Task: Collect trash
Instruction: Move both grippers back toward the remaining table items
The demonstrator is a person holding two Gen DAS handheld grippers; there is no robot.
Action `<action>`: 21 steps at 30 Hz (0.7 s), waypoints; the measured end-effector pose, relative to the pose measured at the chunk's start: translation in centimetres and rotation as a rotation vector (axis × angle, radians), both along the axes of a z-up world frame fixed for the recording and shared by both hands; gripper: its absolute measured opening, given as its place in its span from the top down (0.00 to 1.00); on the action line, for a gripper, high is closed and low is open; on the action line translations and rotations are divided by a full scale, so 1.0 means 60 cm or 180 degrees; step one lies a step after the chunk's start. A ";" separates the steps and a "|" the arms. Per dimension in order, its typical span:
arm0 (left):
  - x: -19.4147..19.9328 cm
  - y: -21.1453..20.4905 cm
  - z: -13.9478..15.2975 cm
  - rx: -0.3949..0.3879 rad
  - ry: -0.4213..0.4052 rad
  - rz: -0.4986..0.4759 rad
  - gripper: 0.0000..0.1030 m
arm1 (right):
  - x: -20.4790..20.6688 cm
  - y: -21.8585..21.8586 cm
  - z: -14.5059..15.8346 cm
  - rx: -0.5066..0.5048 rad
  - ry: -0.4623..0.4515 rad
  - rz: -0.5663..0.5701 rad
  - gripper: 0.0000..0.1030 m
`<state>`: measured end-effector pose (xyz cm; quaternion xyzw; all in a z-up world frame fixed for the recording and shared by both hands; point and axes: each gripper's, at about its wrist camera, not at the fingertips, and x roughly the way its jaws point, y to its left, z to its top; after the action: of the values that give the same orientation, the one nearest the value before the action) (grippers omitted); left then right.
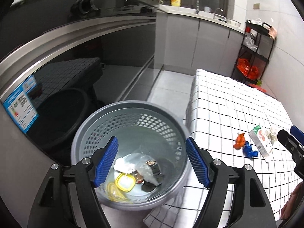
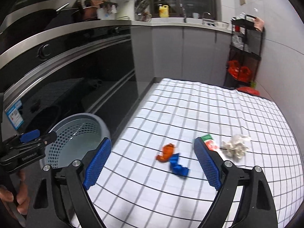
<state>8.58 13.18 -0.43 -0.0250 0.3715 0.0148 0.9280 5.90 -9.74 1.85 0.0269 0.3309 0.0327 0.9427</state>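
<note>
oven (image 2: 76, 72) left | basket (image 1: 131, 106) beside checked cloth (image 2: 190, 114) | rack (image 2: 245, 53) behind

- I see the worktop (image 2: 190, 104) covered by a white cloth with black grid lines.
- On it lie an orange wrapper (image 2: 165, 152) and a blue wrapper (image 2: 178, 166), touching each other.
- Near them to the right I see a small carton (image 2: 210, 142), and a crumpled white paper (image 2: 235, 146) just beside it.

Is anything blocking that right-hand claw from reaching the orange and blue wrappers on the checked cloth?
Nothing visible. The right gripper is open, with the orange wrapper and blue wrapper on bare cloth ahead.
</note>
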 end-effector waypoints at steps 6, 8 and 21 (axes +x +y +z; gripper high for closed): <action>0.004 -0.043 0.008 -0.0003 -0.0034 -0.0236 0.29 | -0.007 -0.049 0.000 0.0057 -0.0033 -0.0247 0.18; 0.004 -0.056 0.015 0.0021 -0.0057 -0.0310 0.29 | -0.012 -0.066 0.002 0.0158 -0.0072 -0.0334 0.18; 0.009 -0.107 0.035 0.0070 -0.0181 -0.0513 0.27 | -0.034 -0.148 -0.021 0.0368 -0.0019 -0.0618 0.15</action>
<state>9.13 6.78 1.66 0.0148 0.3456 -0.0566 0.9365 3.86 -18.63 0.62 0.1130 0.3215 -0.0397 0.9393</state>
